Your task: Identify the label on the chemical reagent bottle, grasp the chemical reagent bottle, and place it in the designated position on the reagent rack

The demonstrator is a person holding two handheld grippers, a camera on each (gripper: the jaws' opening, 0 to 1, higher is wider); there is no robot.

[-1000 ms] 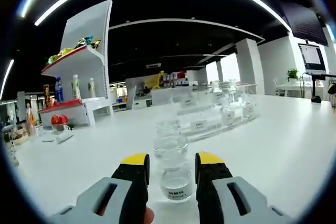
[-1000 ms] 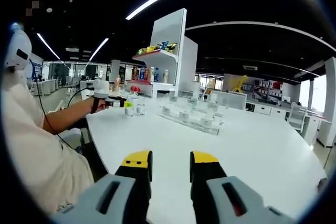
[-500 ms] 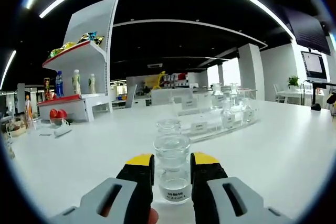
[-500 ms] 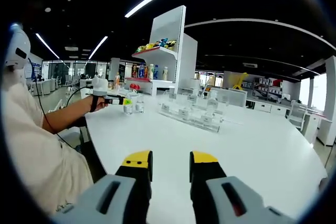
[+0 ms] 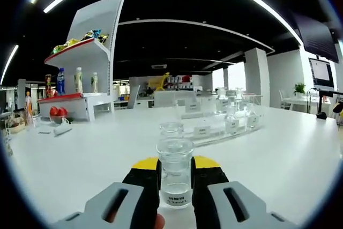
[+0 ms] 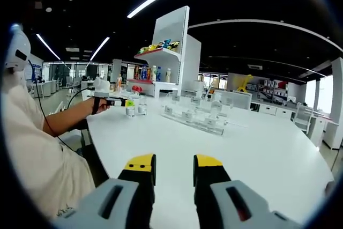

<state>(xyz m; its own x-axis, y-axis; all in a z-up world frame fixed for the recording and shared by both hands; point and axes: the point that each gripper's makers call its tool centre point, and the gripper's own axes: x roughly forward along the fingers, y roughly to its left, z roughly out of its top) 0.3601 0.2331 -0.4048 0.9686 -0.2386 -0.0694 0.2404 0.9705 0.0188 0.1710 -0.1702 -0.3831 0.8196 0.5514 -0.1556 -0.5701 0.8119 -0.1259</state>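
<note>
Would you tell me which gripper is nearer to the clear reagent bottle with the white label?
Left. The left gripper has its jaws against both sides of the reagent bottle; the right gripper hovers open over bare table, far from it.

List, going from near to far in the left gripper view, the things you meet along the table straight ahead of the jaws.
Left gripper → reagent bottle between its jaws → second glass bottle → clear reagent rack holding more bottles → far edge of the white table.

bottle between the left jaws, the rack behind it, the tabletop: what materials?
Reagent bottle: clear glass by the look, see-through with bright rim glints, white label low down. Reagent rack: probably clear acrylic, transparent with pale edges. Table: white, smooth, faintly glossy, likely laminate. Left gripper is shut on the bottle.
</note>
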